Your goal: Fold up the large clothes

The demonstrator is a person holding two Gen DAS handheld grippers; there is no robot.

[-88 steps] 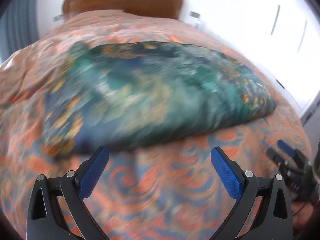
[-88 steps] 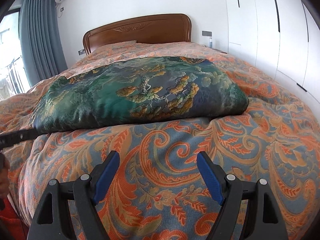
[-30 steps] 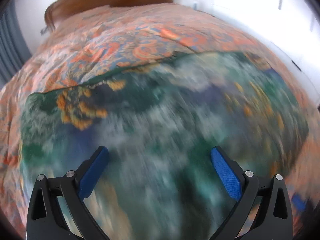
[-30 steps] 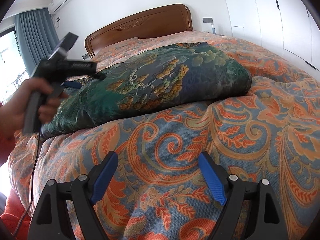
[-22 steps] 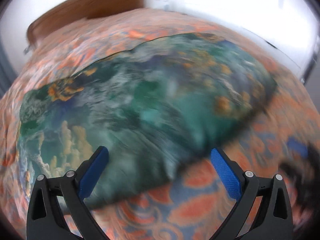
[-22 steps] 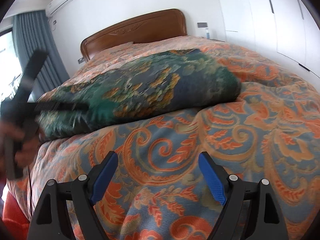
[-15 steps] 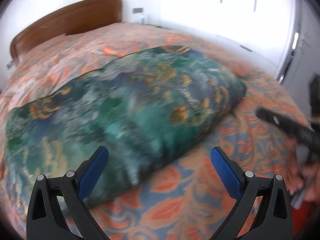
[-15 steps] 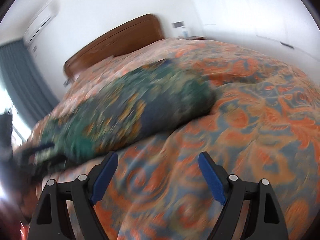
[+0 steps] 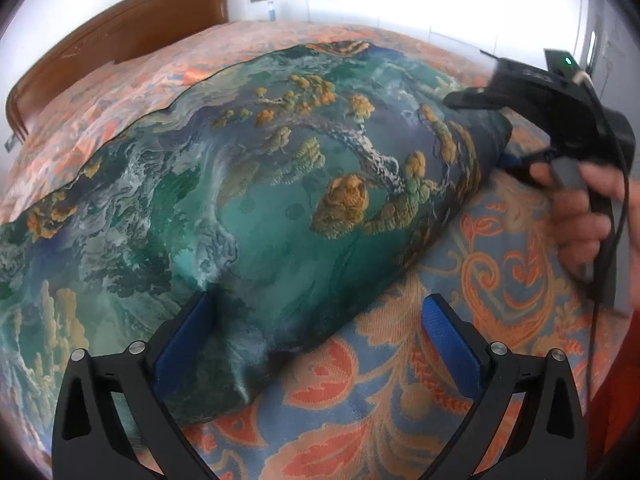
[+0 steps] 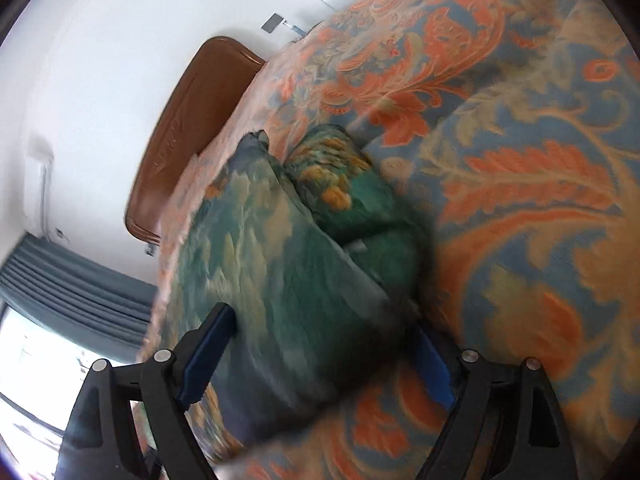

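A folded green and teal patterned cloth (image 9: pixel 280 184) lies thick and long across the bed. My left gripper (image 9: pixel 320 340) is open at its near edge. One blue pad (image 9: pixel 180 344) touches the fold; the other hangs over the bedspread. My right gripper (image 9: pixel 488 132), held by a hand (image 9: pixel 580 208), is at the cloth's right end. In the right wrist view the picture is rolled sideways, and the cloth's end (image 10: pixel 288 272) bulges between the right gripper's (image 10: pixel 320 352) wide-open jaws. Blur hides whether the pads press on it.
The orange and blue paisley bedspread (image 9: pixel 500 240) covers the whole bed. A brown wooden headboard (image 9: pixel 120 40) stands at the far end against a white wall. White wardrobe doors (image 9: pixel 440 0) run along the right. A grey-blue curtain (image 10: pixel 72 280) hangs by a bright window.
The right gripper has rolled sideways and swung from the bare bedspread onto the cloth's right end. The left gripper has drawn back from over the cloth's middle and sunk to its near edge.
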